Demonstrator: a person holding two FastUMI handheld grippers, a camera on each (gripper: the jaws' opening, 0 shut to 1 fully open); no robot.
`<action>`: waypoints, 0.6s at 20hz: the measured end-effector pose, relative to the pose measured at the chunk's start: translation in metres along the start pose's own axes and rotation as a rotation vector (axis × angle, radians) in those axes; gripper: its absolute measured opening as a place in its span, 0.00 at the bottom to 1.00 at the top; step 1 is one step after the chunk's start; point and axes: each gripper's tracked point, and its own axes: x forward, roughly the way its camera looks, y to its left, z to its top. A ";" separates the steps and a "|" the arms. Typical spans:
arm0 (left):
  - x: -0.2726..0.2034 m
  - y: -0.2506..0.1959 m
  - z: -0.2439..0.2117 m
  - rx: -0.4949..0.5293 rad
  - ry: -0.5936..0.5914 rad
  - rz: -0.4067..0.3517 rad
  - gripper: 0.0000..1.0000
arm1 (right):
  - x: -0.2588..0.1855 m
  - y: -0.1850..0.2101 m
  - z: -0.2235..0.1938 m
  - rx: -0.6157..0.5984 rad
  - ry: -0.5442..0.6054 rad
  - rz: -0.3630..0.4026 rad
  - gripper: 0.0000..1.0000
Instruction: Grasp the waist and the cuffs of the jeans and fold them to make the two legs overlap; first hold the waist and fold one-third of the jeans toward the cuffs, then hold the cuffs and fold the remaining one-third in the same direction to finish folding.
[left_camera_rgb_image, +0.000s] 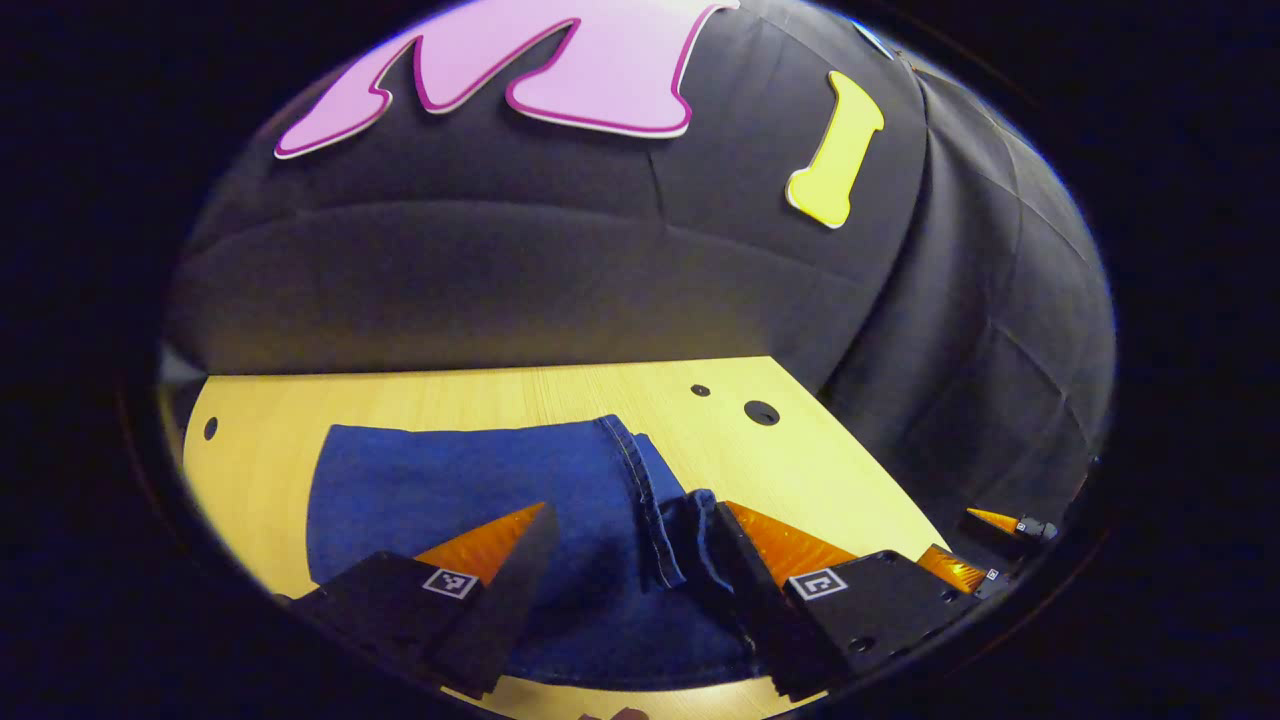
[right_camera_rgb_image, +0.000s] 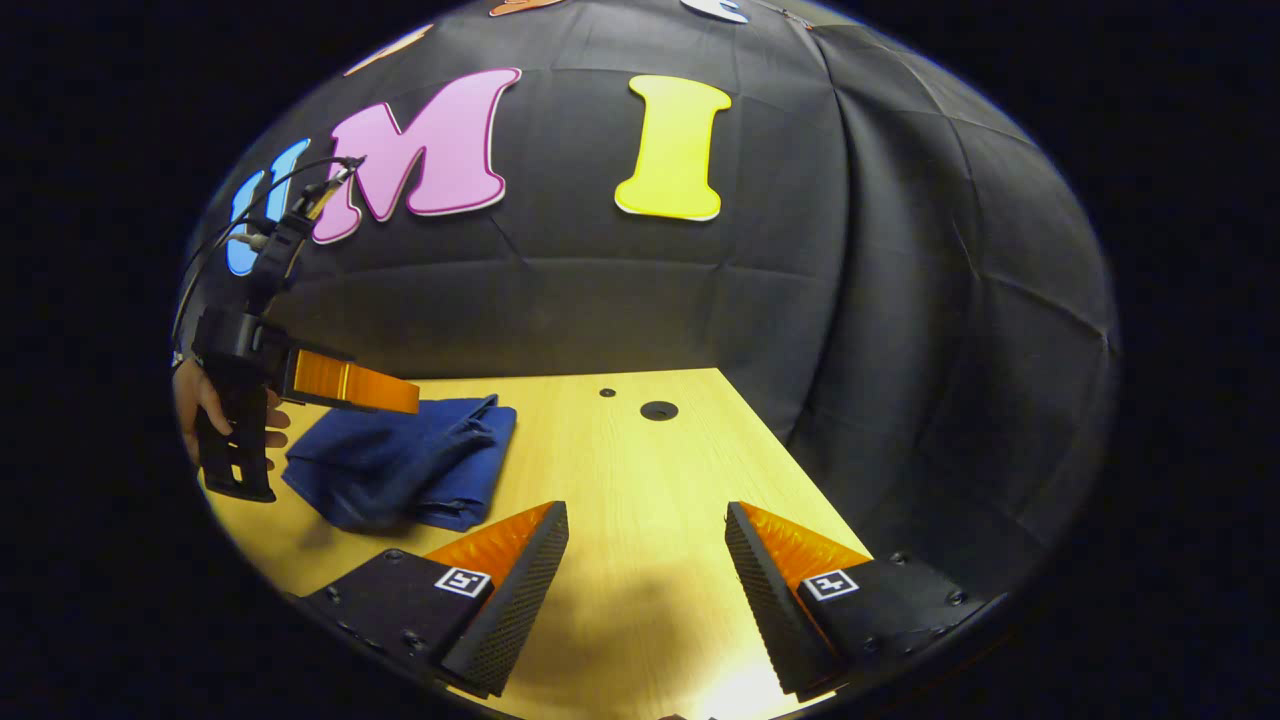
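Since the jeans (left_camera_rgb_image: 520, 520) already sit as a compact bundle in the lower middle of the left gripper view, we'd guess the folding is basically finished or on its last third. In the right gripper view the same jeans (right_camera_rgb_image: 400, 465) lie at the left side of the table (right_camera_rgb_image: 650, 470), looking stacked and a bit rumpled at the right edge.

Left gripper (left_camera_rgb_image: 630, 545): jaws spread wide, straddling the denim with a stitched hem edge standing up between them, close to the right-hand finger. We can't tell if that finger is actually touching the hem. Nothing is pinched. You can also see it in the upper left of the right gripper view (right_camera_rgb_image: 350, 385), held by a hand (right_camera_rgb_image: 205, 405) and hanging just over the bundle.

Right gripper (right_camera_rgb_image: 645, 560): also wide open, over bare table at the bottom of its view, well to the right of the jeans and gripping nothing.

How we'd handle this bit:
- If a fold is still left, close on the hem with both layers caught, not just the top one.
- Lift low and carry the edge flat across, so the stack underneath doesn't drag.
- If it's done, just lift straight up so no finger snags that raised hem.
- The right one could pat down the loose edge.
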 end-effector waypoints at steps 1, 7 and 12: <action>-0.023 0.004 0.010 -0.002 -0.048 0.009 0.97 | -0.010 0.008 0.009 -0.001 -0.008 0.014 0.97; -0.207 0.032 0.046 -0.027 -0.287 0.096 0.97 | -0.088 0.059 0.080 -0.014 -0.097 0.107 0.96; -0.346 0.061 0.036 -0.094 -0.422 0.232 0.97 | -0.155 0.094 0.117 0.056 -0.137 0.159 0.96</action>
